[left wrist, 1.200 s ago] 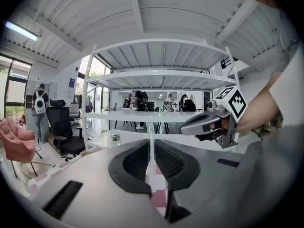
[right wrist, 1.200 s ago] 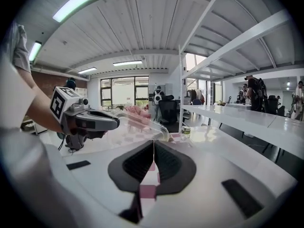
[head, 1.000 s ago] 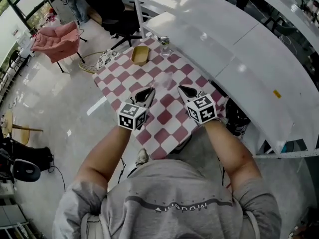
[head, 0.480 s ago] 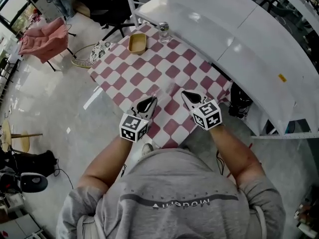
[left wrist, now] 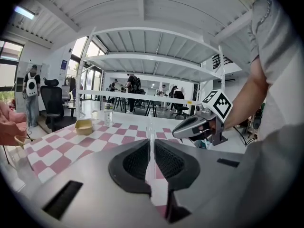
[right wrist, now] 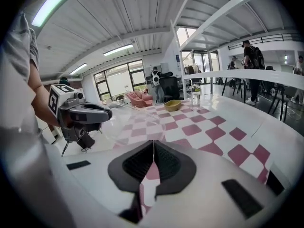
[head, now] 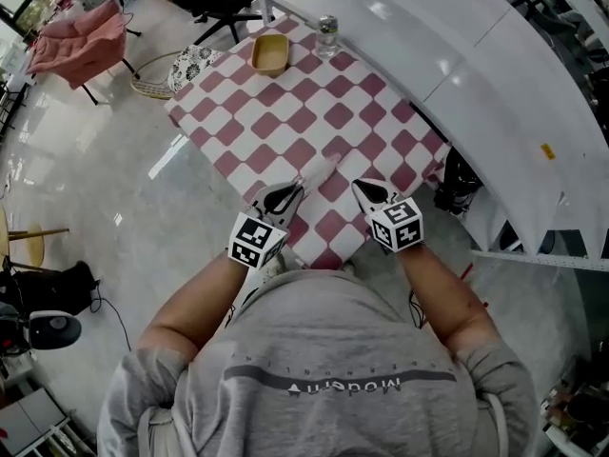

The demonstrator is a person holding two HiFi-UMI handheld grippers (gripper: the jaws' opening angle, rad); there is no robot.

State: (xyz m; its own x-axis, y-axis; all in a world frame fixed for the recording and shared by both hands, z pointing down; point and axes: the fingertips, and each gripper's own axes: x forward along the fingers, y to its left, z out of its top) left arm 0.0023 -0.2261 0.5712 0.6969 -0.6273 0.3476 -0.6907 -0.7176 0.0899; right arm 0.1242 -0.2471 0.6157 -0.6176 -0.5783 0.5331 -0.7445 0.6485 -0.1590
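Open checkered tabletop [head: 285,112]; bowl [head: 269,53], jar [head: 326,32] far edge.

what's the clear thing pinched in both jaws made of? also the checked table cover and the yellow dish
Clear film: thin soft plastic by the look, glossy; checks show through it and it catches highlights.
Table cover: cloth or vinyl, cannot tell; flat, printed pink-and-white checks.
Yellow dish: opaque, matte, maybe plastic or wood; too small to tell.

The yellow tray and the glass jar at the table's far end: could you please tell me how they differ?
The yellow tray is low, wide and opaque; the glass jar is taller, narrower and clear. The tray stands left of the jar. Both rest on the checked cloth.
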